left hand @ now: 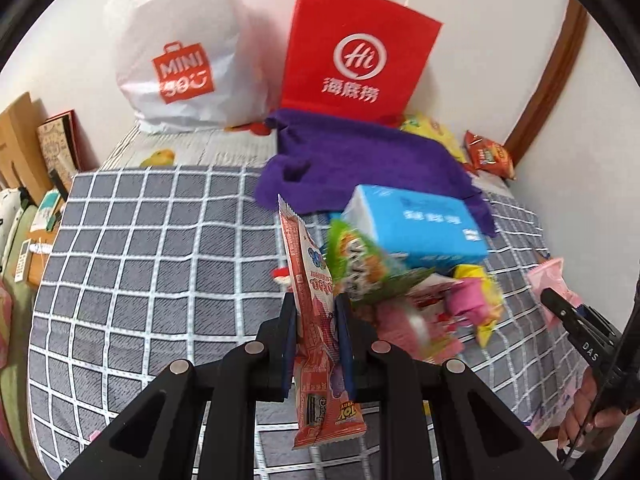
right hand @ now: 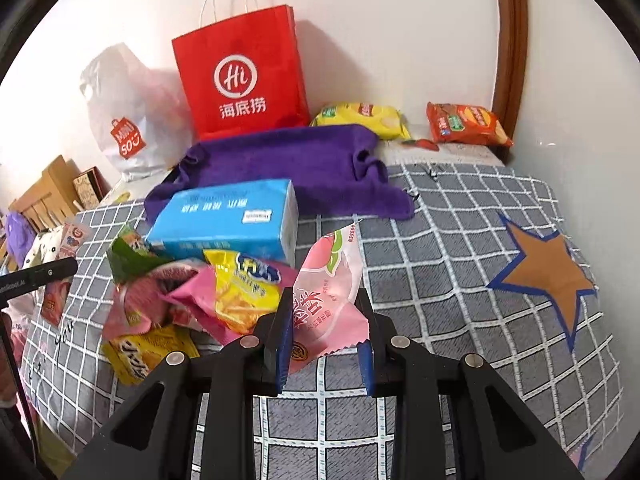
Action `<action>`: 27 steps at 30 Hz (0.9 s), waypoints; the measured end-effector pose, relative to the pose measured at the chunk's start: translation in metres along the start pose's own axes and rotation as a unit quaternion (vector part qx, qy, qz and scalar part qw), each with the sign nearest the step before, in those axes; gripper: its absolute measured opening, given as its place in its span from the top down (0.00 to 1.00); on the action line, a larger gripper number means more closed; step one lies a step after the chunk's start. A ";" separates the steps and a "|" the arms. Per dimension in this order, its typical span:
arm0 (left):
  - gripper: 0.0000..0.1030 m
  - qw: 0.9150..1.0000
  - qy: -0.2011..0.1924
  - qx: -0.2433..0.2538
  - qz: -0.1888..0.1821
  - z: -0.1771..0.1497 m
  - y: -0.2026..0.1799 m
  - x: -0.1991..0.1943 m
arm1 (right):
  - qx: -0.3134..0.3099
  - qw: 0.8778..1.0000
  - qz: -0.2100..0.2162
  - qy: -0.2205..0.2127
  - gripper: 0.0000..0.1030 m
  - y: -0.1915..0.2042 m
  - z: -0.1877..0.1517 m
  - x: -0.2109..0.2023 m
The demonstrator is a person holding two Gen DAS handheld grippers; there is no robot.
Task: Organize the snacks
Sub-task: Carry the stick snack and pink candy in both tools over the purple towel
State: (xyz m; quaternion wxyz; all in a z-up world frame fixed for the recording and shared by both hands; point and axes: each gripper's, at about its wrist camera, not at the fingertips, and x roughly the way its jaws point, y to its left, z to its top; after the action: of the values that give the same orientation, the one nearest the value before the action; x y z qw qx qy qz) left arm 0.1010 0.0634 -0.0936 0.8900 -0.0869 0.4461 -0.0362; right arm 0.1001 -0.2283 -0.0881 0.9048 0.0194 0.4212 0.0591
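My left gripper (left hand: pixel 316 312) is shut on a long red snack packet (left hand: pixel 316 320) and holds it upright above the checked cloth. My right gripper (right hand: pixel 324 304) is shut on a pink peach snack packet (right hand: pixel 328 288), lifted off the cloth. A pile of snacks (right hand: pixel 180 300) lies left of the right gripper, with a yellow chip packet (right hand: pixel 240 296) and a green packet (right hand: pixel 128 256). The same pile (left hand: pixel 420 300) lies right of the left gripper. A blue tissue box (right hand: pixel 228 220) sits behind the pile.
A purple towel (right hand: pixel 288 164) lies behind the box. A red paper bag (right hand: pixel 240 76) and a white Miniso bag (right hand: pixel 128 120) stand against the wall. Yellow (right hand: pixel 364 118) and orange (right hand: pixel 464 124) chip bags lie at the back right. A star patch (right hand: pixel 548 276) marks the cloth.
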 end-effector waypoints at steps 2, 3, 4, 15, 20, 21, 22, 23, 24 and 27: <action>0.83 1.000 -0.002 0.006 -0.005 0.005 -0.007 -0.004 | -0.001 1.000 0.006 -0.003 0.73 0.002 0.005 -0.005; 0.83 1.000 -0.005 0.010 -0.006 0.007 -0.011 -0.006 | 0.001 1.000 0.009 0.000 0.73 0.002 0.008 -0.006; 0.83 1.000 -0.007 0.013 -0.007 0.009 -0.014 -0.007 | 0.002 1.000 0.012 0.001 0.73 0.003 0.010 -0.007; 0.83 0.998 -0.017 0.032 -0.043 0.051 -0.040 -0.011 | -0.024 0.999 0.025 -0.015 0.73 0.030 0.055 -0.010; 0.83 0.998 -0.025 0.037 -0.040 0.073 -0.044 -0.009 | -0.031 0.999 0.028 -0.022 0.73 0.037 0.079 -0.002; 0.83 0.998 -0.027 0.038 -0.038 0.077 -0.044 -0.008 | -0.031 0.999 0.027 -0.024 0.73 0.037 0.083 0.000; 0.83 0.998 -0.030 0.039 -0.034 0.083 -0.044 -0.007 | -0.030 0.999 0.025 -0.025 0.73 0.038 0.088 0.003; 0.83 0.998 -0.032 0.039 -0.032 0.086 -0.044 -0.007 | -0.030 0.999 0.024 -0.025 0.73 0.037 0.094 0.006; 0.83 0.998 -0.034 0.040 -0.032 0.091 -0.043 -0.006 | -0.030 0.999 0.024 -0.025 0.73 0.037 0.101 0.009; 0.83 0.998 -0.039 0.040 -0.027 0.104 -0.041 -0.003 | -0.036 0.999 0.020 -0.031 0.73 0.037 0.118 0.017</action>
State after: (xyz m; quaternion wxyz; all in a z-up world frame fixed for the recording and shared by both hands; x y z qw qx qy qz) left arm 0.1830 0.0358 -0.0224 0.9081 -0.0643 0.4070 -0.0748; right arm 0.1978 -0.1874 -0.0224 0.9163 -0.0034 0.3898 0.0916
